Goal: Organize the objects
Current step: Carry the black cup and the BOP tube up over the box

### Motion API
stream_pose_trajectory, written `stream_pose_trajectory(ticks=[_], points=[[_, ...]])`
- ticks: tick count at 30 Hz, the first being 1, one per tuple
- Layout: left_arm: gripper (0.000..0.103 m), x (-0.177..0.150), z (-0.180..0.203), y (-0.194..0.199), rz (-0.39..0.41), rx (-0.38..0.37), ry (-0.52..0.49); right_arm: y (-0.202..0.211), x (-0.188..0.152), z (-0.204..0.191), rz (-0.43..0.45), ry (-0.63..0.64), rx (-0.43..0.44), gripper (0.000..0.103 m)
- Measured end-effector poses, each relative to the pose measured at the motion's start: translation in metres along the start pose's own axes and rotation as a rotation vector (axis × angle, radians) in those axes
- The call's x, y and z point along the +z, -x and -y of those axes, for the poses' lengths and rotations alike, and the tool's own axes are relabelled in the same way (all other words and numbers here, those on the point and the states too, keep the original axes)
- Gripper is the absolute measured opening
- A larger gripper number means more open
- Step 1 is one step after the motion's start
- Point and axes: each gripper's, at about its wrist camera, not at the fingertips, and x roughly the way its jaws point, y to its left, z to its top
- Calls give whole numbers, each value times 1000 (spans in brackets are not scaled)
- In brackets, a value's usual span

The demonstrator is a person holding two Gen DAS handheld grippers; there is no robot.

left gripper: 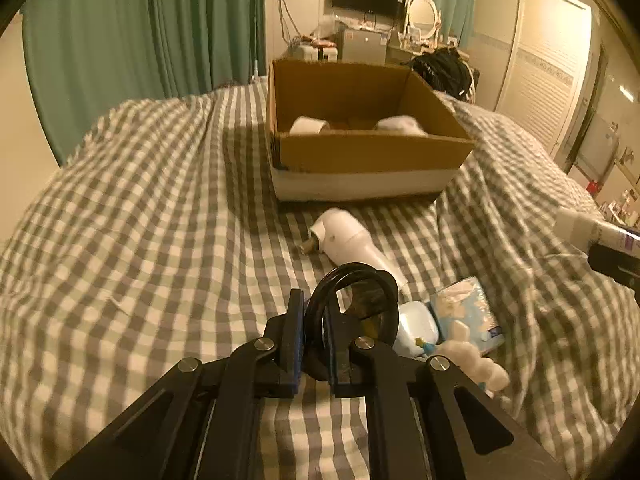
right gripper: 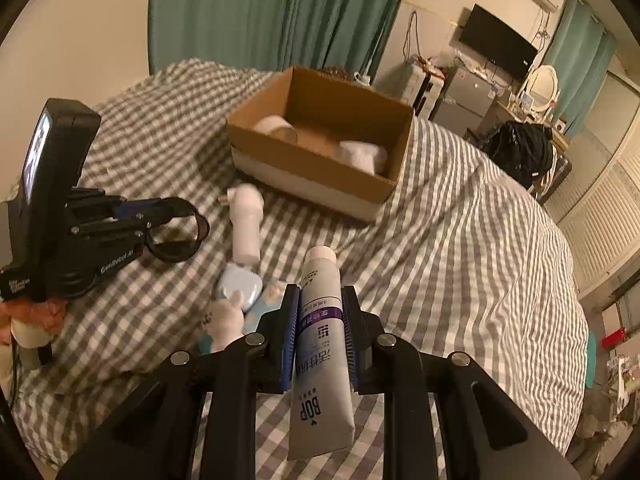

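Observation:
My left gripper [left gripper: 316, 316] is shut on a pair of black sunglasses [left gripper: 360, 296] and holds them above the checked bed; it also shows in the right wrist view [right gripper: 160, 216] with the sunglasses [right gripper: 176, 236]. My right gripper [right gripper: 320, 320] is shut on a grey-white tube [right gripper: 320, 344], cap pointing forward; the tube also shows in the left wrist view [left gripper: 592, 232]. An open cardboard box [left gripper: 360, 152] [right gripper: 320, 176] sits on the bed ahead, with a white roll [left gripper: 308, 125] and a white cloth item [left gripper: 400, 124] inside.
On the bed before the box lie a white bottle-shaped device [left gripper: 352, 240] [right gripper: 246, 220], a pale blue case [left gripper: 416, 324] [right gripper: 240, 284], a tissue pack [left gripper: 468, 312] and a white plush toy [left gripper: 472, 360] [right gripper: 224, 320]. Green curtains [left gripper: 140, 40], desk and wardrobe stand behind.

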Motion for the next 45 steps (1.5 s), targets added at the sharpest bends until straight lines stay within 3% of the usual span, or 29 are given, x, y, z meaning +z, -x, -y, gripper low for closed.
stream_pose_trajectory(ticks=[11, 23, 33, 45], points=[[9, 44, 3, 55, 127, -24, -9, 46, 48, 2, 164, 18, -8, 20], [9, 137, 5, 82, 273, -12, -27, 63, 124, 33, 330, -34, 22, 20], [9, 204, 2, 49, 317, -3, -42, 7, 184, 61, 343, -98, 75, 20], [9, 231, 3, -66, 221, 2, -55, -120, 207, 94, 216, -202, 161, 20]])
